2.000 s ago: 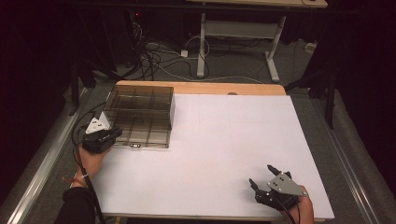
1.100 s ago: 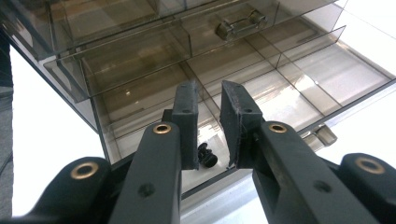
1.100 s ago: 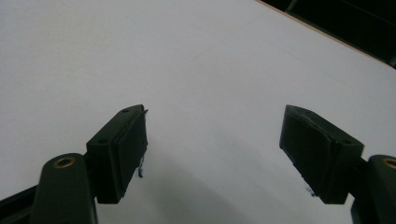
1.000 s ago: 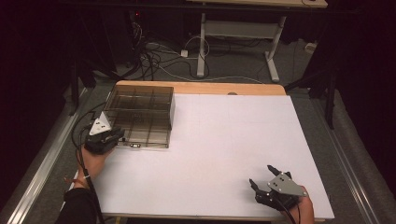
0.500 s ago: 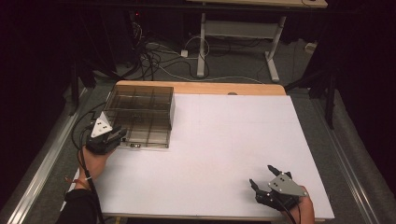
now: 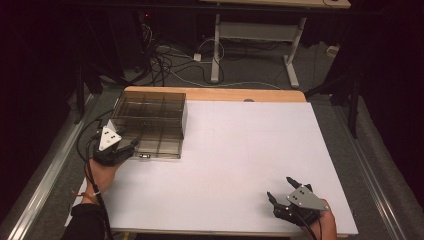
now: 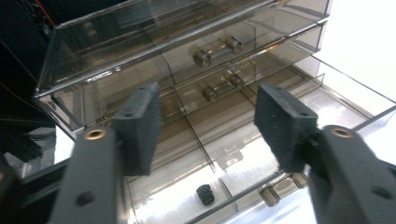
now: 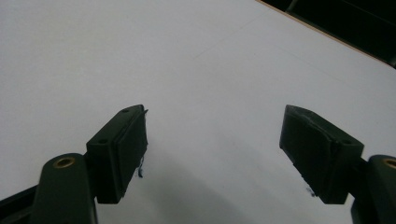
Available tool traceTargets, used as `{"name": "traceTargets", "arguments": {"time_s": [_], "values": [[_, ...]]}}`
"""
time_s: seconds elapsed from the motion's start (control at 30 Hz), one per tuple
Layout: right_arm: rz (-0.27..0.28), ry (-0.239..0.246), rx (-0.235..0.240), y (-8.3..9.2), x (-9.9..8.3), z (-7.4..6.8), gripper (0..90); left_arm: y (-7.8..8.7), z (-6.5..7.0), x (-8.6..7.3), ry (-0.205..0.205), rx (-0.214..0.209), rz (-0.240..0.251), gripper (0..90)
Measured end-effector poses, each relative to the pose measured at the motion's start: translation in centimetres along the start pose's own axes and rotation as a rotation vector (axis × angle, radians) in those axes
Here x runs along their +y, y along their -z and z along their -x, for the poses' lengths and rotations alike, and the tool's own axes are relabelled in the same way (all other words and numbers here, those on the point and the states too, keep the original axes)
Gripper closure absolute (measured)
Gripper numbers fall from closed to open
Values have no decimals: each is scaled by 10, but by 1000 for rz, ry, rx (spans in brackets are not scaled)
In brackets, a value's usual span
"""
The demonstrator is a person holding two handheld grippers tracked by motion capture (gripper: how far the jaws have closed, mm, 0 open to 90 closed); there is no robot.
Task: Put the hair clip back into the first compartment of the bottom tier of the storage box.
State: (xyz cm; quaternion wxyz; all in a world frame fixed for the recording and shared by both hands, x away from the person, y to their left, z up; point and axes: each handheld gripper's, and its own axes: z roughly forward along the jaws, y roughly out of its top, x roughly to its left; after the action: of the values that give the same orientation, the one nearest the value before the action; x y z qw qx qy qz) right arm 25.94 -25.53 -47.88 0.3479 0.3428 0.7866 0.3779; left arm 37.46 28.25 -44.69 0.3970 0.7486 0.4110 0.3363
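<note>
Left tool (image 6: 131,145): jaws spread, just been opening, nothing between them.
Drawer box (image 6: 150,122): smoky clear plastic, worktop's (image 6: 240,160) far-left corner, bottom drawer out.
Left gripper view: small black piece (image 7: 205,194) in drawer.
Right tool (image 6: 281,189): spread, near-right corner.

Smoky brown drawers on white, black tongs either side

The drawer cabinet (image 6: 150,122) is see-through smoke-brown plastic with paler, glinting edges, and its drawer handles (image 7: 217,50) are the same clear brown tint. A small black piece (image 7: 205,194) lies in the lowest drawer (image 7: 196,186). The surface (image 6: 240,165) is plain white, unpatterned, with a light wood strip (image 6: 220,94) along its far edge. The left tongs (image 6: 129,146) and right tongs (image 6: 280,187) are black, each topped with a pale grey plate (image 6: 108,138); the pads (image 7: 138,126) are matt black. The floor (image 6: 250,70) behind is grey.
</note>
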Motion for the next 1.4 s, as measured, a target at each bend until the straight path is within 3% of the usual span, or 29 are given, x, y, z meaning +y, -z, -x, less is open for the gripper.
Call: {"name": "traceTargets", "arguments": {"time_s": [0.07, 0.3, 1.4], "values": [[0, 1, -1, 0, 0, 0, 235, -1, 1, 0, -2, 15, -4, 266], [0, 0, -2, 0, 0, 0, 235, -1, 4, 1, 0, -8, 14, 177], [0, 0, -4, 1, 0, 0, 235, 9, 33, 17, -59, -69, 102, 149]]}}
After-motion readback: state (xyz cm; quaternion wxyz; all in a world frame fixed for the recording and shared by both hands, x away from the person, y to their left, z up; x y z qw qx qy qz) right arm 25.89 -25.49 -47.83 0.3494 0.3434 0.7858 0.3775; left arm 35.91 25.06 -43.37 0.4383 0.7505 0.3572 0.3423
